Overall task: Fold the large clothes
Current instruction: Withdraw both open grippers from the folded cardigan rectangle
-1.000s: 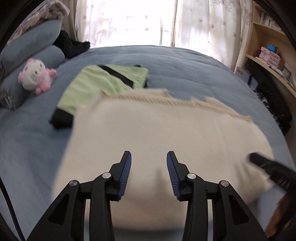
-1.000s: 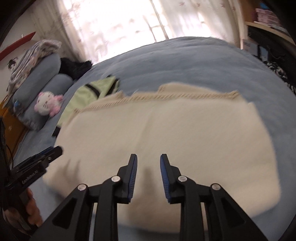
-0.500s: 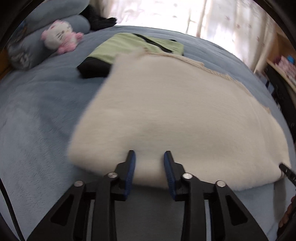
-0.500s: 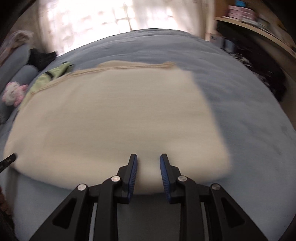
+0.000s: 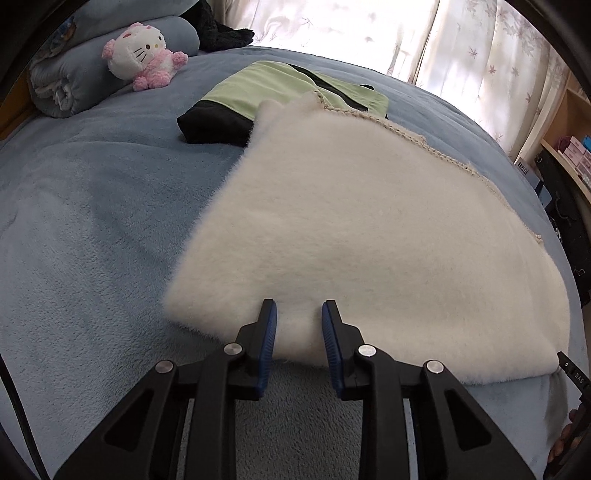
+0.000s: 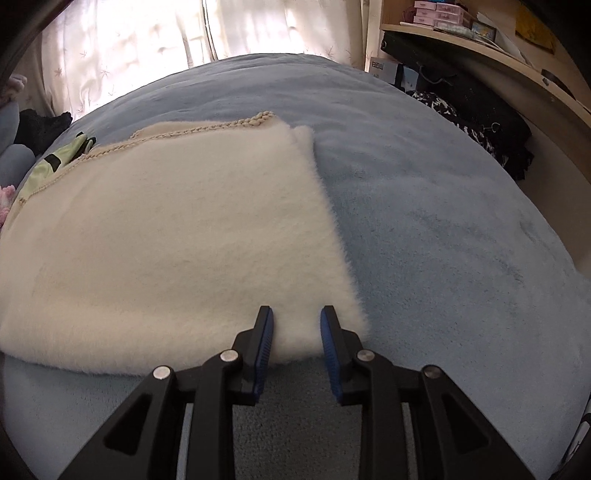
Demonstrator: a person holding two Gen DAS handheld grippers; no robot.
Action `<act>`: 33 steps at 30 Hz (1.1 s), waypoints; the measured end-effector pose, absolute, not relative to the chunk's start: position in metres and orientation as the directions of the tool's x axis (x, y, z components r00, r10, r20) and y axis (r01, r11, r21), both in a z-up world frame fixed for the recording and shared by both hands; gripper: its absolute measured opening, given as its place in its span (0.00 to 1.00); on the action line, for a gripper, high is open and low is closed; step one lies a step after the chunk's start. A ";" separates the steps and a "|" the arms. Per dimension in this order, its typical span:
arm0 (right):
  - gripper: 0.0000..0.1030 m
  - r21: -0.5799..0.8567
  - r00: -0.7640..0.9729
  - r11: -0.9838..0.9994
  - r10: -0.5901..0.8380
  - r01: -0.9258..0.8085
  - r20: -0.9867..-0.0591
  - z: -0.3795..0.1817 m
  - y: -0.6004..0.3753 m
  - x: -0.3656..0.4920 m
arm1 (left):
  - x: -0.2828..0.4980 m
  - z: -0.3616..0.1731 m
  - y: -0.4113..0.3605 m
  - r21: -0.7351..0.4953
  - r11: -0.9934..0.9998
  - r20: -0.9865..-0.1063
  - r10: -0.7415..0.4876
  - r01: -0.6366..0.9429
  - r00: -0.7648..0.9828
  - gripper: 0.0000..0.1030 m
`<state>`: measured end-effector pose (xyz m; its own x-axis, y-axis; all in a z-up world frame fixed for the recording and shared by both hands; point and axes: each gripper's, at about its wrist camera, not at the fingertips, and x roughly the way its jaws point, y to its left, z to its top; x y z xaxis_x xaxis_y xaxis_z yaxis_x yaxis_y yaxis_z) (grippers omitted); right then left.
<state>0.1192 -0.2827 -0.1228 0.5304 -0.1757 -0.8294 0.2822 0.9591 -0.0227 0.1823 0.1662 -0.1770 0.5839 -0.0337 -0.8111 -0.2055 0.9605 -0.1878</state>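
Observation:
A large fluffy cream garment with a braided trim along its far edge lies folded flat on the blue bed; it also shows in the right wrist view. My left gripper is open, its fingertips at the garment's near edge toward the left corner. My right gripper is open at the near edge by the right corner. Neither holds cloth. The tip of the right gripper shows at the lower right of the left wrist view.
A folded green and black garment lies behind the cream one, partly under it. A pink and white plush toy and rolled blue bedding sit at the far left. Shelves with boxes and dark bags stand right of the bed.
Both grippers have pulled back from over the cream garment to its near edge and spread apart toward its corners. The left jaws have narrowed, the right jaws have not widened much.

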 end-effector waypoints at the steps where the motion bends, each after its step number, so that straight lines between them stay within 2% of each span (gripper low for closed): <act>1: 0.26 -0.022 0.525 0.958 -0.176 0.286 -0.832 -0.123 -0.284 0.120 | 0.183 -0.177 0.166 -0.185 0.961 -0.812 -0.031 -0.207 0.583 0.24; 7: 0.26 -0.048 0.495 0.949 -0.206 0.312 -0.844 -0.116 -0.275 0.122 | 0.177 -0.167 0.163 -0.180 0.958 -0.830 -0.026 -0.225 0.558 0.26; 10: 0.26 0.044 0.513 0.951 -0.126 0.307 -0.849 -0.107 -0.268 0.110 | 0.167 -0.162 0.161 -0.191 0.954 -0.851 -0.044 -0.231 0.524 0.37; 16: 0.26 0.129 0.528 0.961 -0.022 0.246 -0.849 -0.093 -0.235 0.075 | 0.135 -0.145 0.155 -0.200 0.959 -0.864 -0.074 -0.203 0.498 0.38; 20: 0.27 0.140 0.545 0.970 0.010 0.198 -0.838 -0.081 -0.215 0.052 | 0.111 -0.136 0.157 -0.252 0.950 -0.864 -0.136 -0.182 0.484 0.45; 27: 0.31 0.195 0.571 0.971 0.084 0.136 -0.817 -0.066 -0.190 0.036 | 0.088 -0.137 0.165 -0.377 0.913 -0.843 -0.266 -0.158 0.468 0.51; 33: 0.32 0.212 0.586 0.973 0.121 0.088 -0.801 -0.070 -0.165 0.049 | 0.094 -0.151 0.176 -0.535 0.828 -0.771 -0.397 -0.167 0.498 0.58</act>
<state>0.0490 -0.1648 -0.0697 0.5862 0.1213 -0.8011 0.0879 0.9734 0.2117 0.0941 0.1762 -0.1505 0.4980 -0.3974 -0.7707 -0.1666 0.8284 -0.5348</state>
